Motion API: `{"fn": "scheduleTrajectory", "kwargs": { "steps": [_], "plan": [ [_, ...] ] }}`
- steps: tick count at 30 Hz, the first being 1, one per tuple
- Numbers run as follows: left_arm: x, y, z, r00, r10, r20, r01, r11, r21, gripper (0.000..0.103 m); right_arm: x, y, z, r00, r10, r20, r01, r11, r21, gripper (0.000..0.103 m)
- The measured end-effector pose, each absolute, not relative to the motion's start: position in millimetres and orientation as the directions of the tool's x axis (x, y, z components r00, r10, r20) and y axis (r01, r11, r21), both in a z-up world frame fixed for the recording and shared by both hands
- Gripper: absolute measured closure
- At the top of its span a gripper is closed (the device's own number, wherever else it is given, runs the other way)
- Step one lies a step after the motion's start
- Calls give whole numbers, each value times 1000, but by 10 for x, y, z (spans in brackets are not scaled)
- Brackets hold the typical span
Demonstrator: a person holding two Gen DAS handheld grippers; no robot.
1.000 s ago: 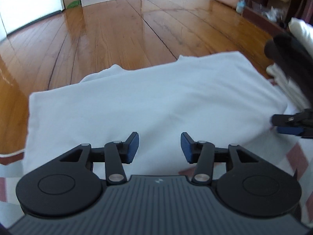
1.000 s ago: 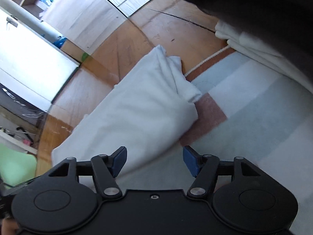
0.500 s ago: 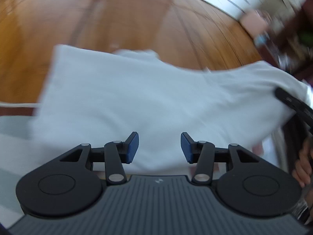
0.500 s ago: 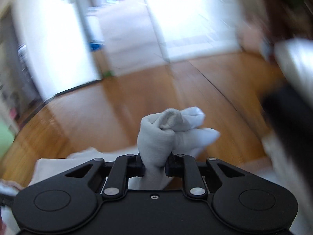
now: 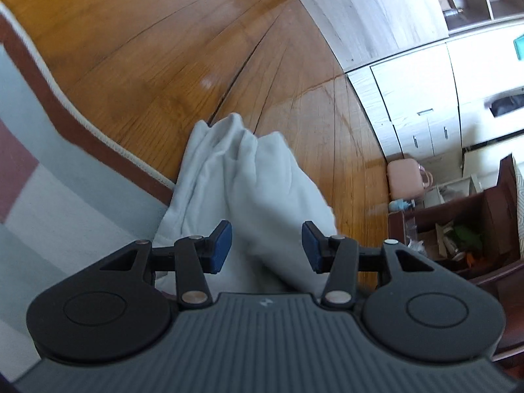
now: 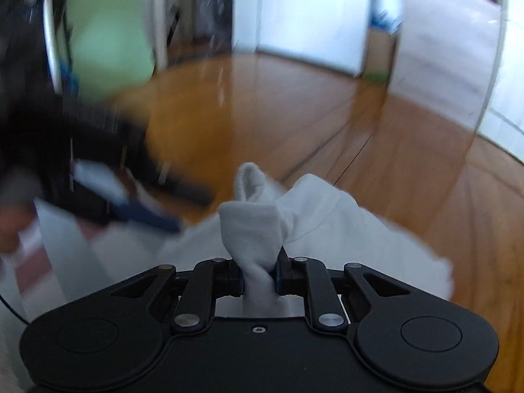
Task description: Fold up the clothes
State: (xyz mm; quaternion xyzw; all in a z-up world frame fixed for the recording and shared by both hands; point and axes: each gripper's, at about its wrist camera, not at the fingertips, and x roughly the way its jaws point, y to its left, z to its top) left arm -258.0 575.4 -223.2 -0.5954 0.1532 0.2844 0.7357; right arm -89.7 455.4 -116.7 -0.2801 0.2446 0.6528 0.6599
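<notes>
Your left gripper (image 5: 267, 245) hangs with its blue pads apart, gripping nothing, over the bunched white cotton garment (image 5: 249, 190) lying across the edge of the grey-and-red rug (image 5: 49, 177) onto the wooden floor (image 5: 163, 65). Your right gripper (image 6: 258, 276) is clamped on a twisted bunch of it — a fold looks mid-carry. Next, probably: lay that bunch down flat.

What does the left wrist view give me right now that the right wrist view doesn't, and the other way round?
Left wrist only: the rug's red border, a pink bag by the white cabinets, and the left gripper with fingers apart, gripping nothing.

Right wrist only: the right gripper shut on a bunched fold of the white garment, and a blurred green panel.

Both: the garment and the wooden floor.
</notes>
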Motion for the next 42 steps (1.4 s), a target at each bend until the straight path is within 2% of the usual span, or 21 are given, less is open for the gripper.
{"fn": "scheduleTrajectory", "kwargs": {
  "steps": [2,4,6,10,12,15,17,22,23,24,25,26,27,29,31,32,34,36,37,40,42],
  "plan": [
    [-2516,5761,-2263,774,235,-588,-625,137,-768,57,-1018,4540,-1362,48,726,-686,-997,-8,-78,84],
    [-2490,5768,-2257,771,241,-589,-630,150,-762,57,-991,4486,-1332,53,745,-665,-998,25,-52,84],
    [-2542,5798,-2238,796,250,-552,-595,154,-789,57,-910,4438,-1242,43,763,-644,-998,60,5,84],
    [-2574,5822,-2159,861,266,-434,-482,154,-863,55,-748,4318,-935,-11,839,-544,-991,65,121,84],
    [-2571,5830,-2132,865,273,-420,-472,158,-868,53,-789,4283,-897,-58,848,-526,-994,-2,106,84],
    [-2600,5842,-2147,869,294,-398,-450,134,-883,48,-937,4290,-983,-79,822,-564,-997,-74,31,84],
    [-2578,5871,-2182,866,281,-413,-459,123,-880,45,-978,4312,-1022,-79,818,-570,-997,-78,26,84],
    [-2463,5872,-2260,820,229,-524,-561,141,-816,42,-1036,4378,-1042,-88,822,-563,-996,-77,43,83],
    [-2437,5888,-2289,818,221,-531,-565,132,-815,42,-1065,4364,-1055,-102,819,-564,-994,-107,24,79],
    [-2407,5906,-2322,804,209,-556,-586,124,-801,42,-1095,4350,-1067,-116,817,-565,-991,-137,5,69],
    [-2365,5925,-2361,762,194,-617,-643,122,-756,47,-1120,4334,-1080,-130,808,-575,-985,-170,-15,64],
    [-2313,5934,-2396,706,184,-684,-707,141,-693,68,-1137,4314,-1093,-144,787,-600,-978,-206,-36,62],
    [-2275,5927,-2412,668,188,-720,-745,168,-646,76,-1139,4275,-1096,-155,767,-623,-972,-232,-45,62],
    [-2238,5892,-2343,642,220,-735,-767,203,-609,82,-1048,4057,-1042,-174,753,-635,-974,-227,-2,59],
    [-2160,5814,-2175,591,279,-757,-804,284,-522,85,-888,3744,-991,-132,776,-616,-988,-152,21,48],
    [-2086,5749,-2066,542,332,-772,-831,344,-436,92,-804,3579,-986,-90,781,-618,-995,-97,23,45],
    [-1960,5632,-1895,431,451,-782,-872,430,-233,97,-635,3270,-986,-11,778,-628,-1000,6,25,45],
    [-1899,5632,-1826,357,528,-770,-892,438,-112,97,-490,3113,-1037,41,749,-661,-998,55,1,45],
    [-1919,5656,-1805,362,537,-762,-895,429,-122,97,-441,3116,-1077,68,738,-672,-997,70,-24,45],
    [-2189,5810,-1792,556,443,-703,-830,347,-437,96,-315,3122,-1194,147,700,-698,-989,110,-98,45],
    [-2276,5769,-1736,649,399,-647,-760,366,-537,91,-281,3240,-1314,166,677,-717,-986,120,-114,45]
  ]
}}
